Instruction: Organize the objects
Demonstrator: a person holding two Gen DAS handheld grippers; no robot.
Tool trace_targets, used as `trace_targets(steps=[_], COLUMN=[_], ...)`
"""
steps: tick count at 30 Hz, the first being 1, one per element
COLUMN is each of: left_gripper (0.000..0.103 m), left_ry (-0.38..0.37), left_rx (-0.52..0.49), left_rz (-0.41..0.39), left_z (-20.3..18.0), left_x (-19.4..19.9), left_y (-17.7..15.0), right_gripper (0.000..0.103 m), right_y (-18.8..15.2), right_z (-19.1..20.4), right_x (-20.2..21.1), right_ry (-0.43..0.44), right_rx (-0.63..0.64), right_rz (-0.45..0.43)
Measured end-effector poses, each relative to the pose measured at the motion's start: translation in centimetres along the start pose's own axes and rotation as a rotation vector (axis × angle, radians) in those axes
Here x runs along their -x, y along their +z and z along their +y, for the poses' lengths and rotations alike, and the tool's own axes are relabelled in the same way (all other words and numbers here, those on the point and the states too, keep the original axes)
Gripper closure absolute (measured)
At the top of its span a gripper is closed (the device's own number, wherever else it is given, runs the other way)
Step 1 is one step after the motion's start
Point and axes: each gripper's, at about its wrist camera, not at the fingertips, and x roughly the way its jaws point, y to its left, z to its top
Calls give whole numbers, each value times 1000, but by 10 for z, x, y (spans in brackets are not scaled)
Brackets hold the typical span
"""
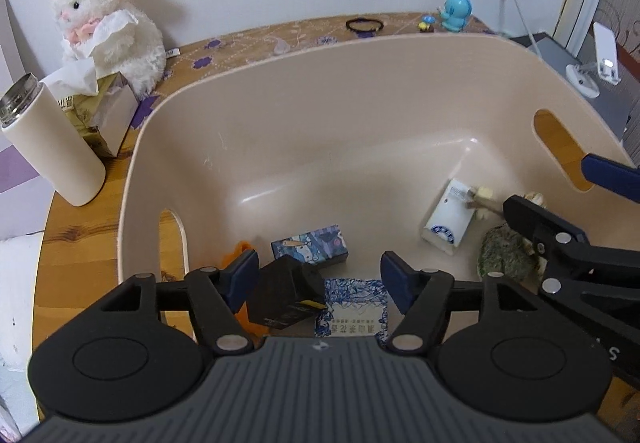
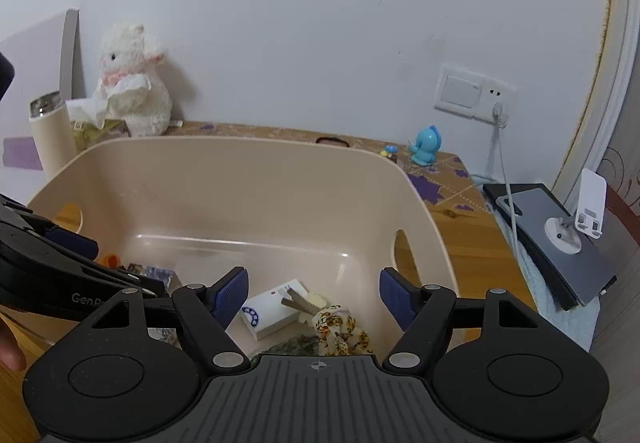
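A beige plastic tub (image 1: pixel 304 91) (image 2: pixel 248 179) stands on the wooden table. Inside lie a black box (image 1: pixel 286 297), a blue patterned box (image 1: pixel 310 247), a blue-and-white card box (image 1: pixel 356 309), a white box (image 1: pixel 448 221) (image 2: pixel 274 309), a green cloth item (image 1: pixel 506 257) and a floral scrunchie (image 2: pixel 340 329). My left gripper (image 1: pixel 320 285) is open over the tub's near side, the black box between its fingers and loose. My right gripper (image 2: pixel 314 297) is open and empty above the white box and scrunchie.
A white plush lamb (image 1: pixel 108 23), a tissue box (image 1: pixel 100 111) and a cream flask (image 1: pixel 48 147) stand left of the tub. A black hair tie (image 1: pixel 364 25) and a blue toy (image 1: pixel 456 13) lie behind it. A laptop with a phone stand (image 2: pixel 568 239) is at the right.
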Motion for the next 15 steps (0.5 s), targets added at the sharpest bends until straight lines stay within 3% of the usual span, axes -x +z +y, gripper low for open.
trace_targets(steps=[15], left_gripper=[31], left_ry=[42], left_rx=[-9], left_rz=[-177], left_z=[1], left_x=[56], left_y=[-14], right_gripper=[28], right_y=[-4], right_z=[-16], right_x=[46], right_ry=[-8], right_rx=[-47], right_rz=[-103])
